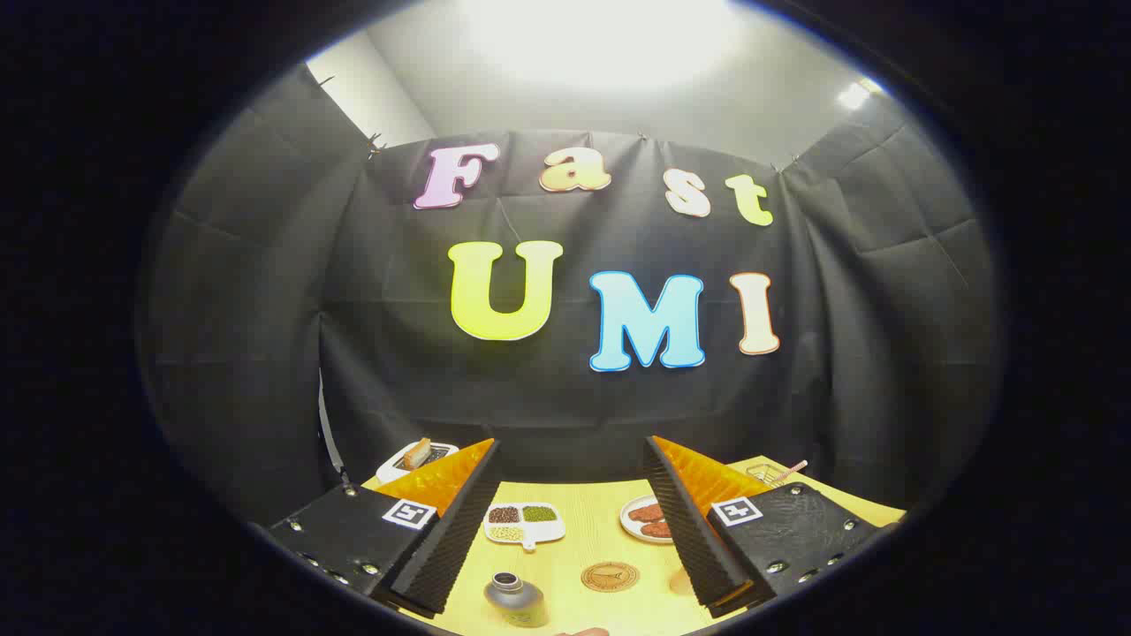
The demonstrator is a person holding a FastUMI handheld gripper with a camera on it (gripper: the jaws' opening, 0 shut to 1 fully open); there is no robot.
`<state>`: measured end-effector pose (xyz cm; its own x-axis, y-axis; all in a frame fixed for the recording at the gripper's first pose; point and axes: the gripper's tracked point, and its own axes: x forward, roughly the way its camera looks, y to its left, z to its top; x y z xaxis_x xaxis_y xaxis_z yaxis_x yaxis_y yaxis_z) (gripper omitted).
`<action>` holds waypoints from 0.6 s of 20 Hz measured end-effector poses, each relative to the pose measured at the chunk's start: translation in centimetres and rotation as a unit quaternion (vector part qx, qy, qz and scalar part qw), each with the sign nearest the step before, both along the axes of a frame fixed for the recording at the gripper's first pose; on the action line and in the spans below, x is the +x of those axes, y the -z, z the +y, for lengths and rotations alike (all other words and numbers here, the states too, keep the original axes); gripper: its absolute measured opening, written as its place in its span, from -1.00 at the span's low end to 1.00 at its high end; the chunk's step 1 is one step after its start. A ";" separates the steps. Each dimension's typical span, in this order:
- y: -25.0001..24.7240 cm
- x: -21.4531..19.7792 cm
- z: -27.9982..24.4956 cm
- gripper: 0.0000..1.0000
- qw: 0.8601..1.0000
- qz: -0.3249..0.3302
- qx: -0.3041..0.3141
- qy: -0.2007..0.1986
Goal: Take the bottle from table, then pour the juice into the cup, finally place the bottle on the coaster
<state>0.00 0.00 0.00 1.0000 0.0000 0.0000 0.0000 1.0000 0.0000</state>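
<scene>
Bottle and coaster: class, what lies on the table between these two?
In the gripper view, only bare wooden table lies between the bottle and the coaster. Both sit between the open fingers of the hand-held gripper.

One gripper, its two fingers spread wide apart with nothing between them. On the wooden table: one grey bottle, one round coaster, one three-compartment dish of beans, one plate carrying two brown pieces of food, one white toaster with one slice in it
</scene>
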 end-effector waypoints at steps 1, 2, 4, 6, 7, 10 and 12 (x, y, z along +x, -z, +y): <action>-0.2 0.0 0.2 0.96 1.000 -0.001 -0.003 -0.001; -0.3 0.0 0.2 0.96 1.000 -0.002 -0.002 0.002; -0.8 0.0 0.8 0.96 1.000 -0.003 0.002 -0.004; -1.3 0.0 1.0 0.96 1.000 -0.001 0.006 -0.005; -1.4 -0.2 1.0 0.96 1.000 0.000 0.006 -0.006; -1.2 -0.1 1.1 0.96 1.000 0.008 0.005 -0.004; -1.2 0.1 1.1 0.96 1.000 0.009 0.002 -0.005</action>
